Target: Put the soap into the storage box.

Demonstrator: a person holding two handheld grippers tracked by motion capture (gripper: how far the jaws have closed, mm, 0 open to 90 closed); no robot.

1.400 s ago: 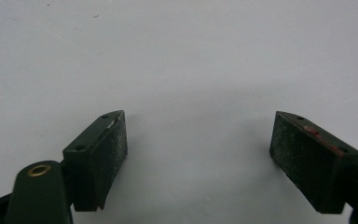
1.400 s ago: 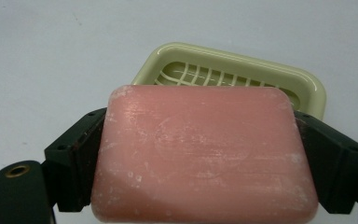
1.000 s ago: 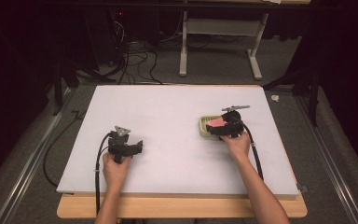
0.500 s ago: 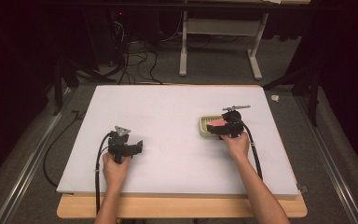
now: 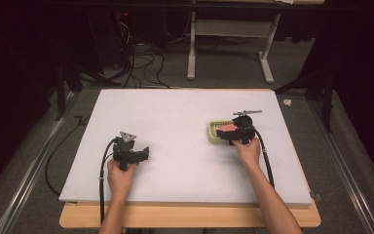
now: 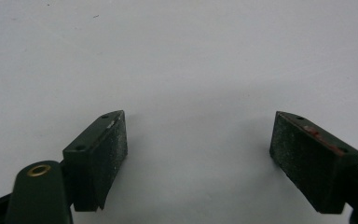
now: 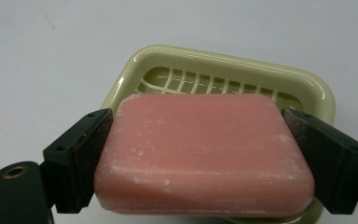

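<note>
A pink bar of soap (image 7: pixel 205 154) sits between the pads of my right gripper (image 7: pixel 200 158), which is shut on it at both ends. Under and behind the soap lies a pale green soap dish (image 7: pixel 223 63) with a slotted bottom. From above, the right gripper (image 5: pixel 233 132) hovers over the dish (image 5: pixel 214 130) at the table's right middle, with a bit of the soap (image 5: pixel 226 127) showing. My left gripper (image 5: pixel 143 155) rests at the front left, open, with bare white board between its pads (image 6: pixel 105 149).
A white board (image 5: pixel 175 117) covers the wooden table (image 5: pixel 190 215). Cables (image 5: pixel 102 165) trail from both grippers toward the front edge. Behind the table stand a white desk frame (image 5: pixel 192 53) and tangled floor cables (image 5: pixel 136 63).
</note>
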